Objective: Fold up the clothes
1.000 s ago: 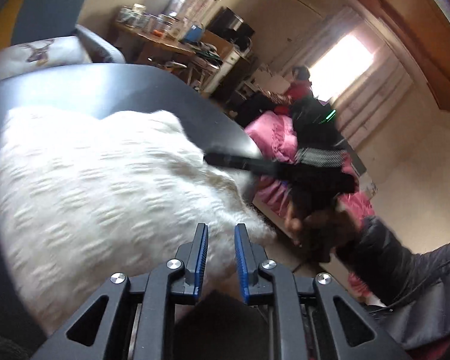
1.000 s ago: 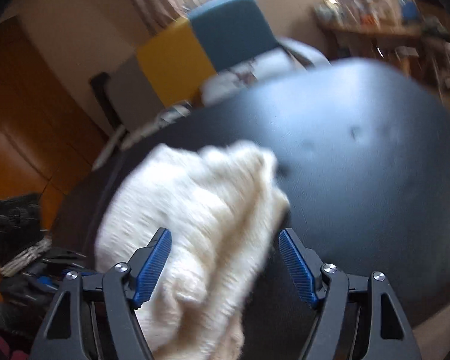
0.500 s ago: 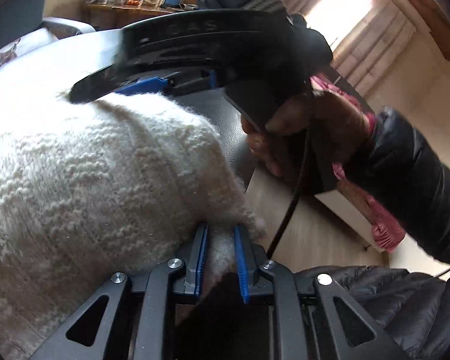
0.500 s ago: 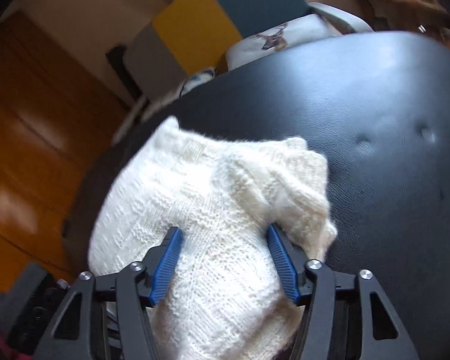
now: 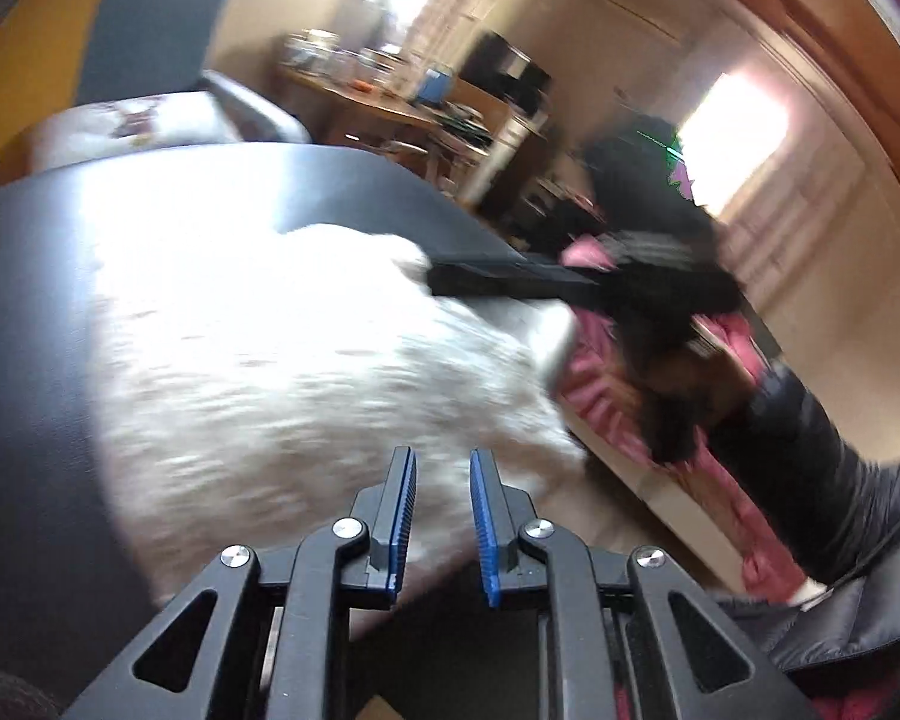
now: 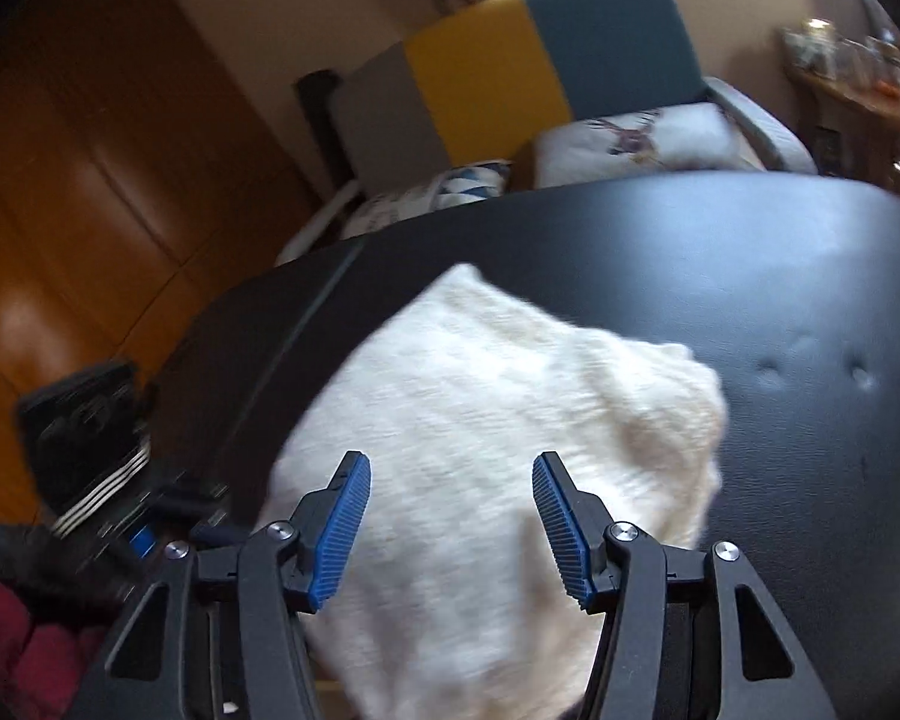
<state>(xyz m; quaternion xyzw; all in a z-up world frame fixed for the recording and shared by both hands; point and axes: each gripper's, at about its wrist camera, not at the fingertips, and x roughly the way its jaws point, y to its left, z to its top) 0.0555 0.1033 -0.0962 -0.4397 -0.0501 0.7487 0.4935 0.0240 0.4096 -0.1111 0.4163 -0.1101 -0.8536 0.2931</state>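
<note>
A white knitted sweater [image 5: 306,372] lies bunched on a black padded table [image 5: 36,324]; it also shows in the right wrist view [image 6: 486,420]. My left gripper [image 5: 441,480] sits at the sweater's near edge with its jaws a narrow gap apart and nothing clearly between them. My right gripper [image 6: 450,492] is open above the sweater, which lies below its fingers and is not pinched. The right gripper also shows in the left wrist view [image 5: 510,279], at the sweater's far right edge.
A chair with yellow and teal back [image 6: 546,54] and a printed cushion [image 6: 636,138] stands behind the table. A wooden wardrobe [image 6: 90,150] is at the left. Pink bedding [image 5: 606,396] and a cluttered desk [image 5: 384,102] lie beyond the table's right edge.
Both grippers have pulled back from the sweater. The left jaws, which pinched its edge half a second ago, have parted a little. The right jaws have opened wider and lifted.
</note>
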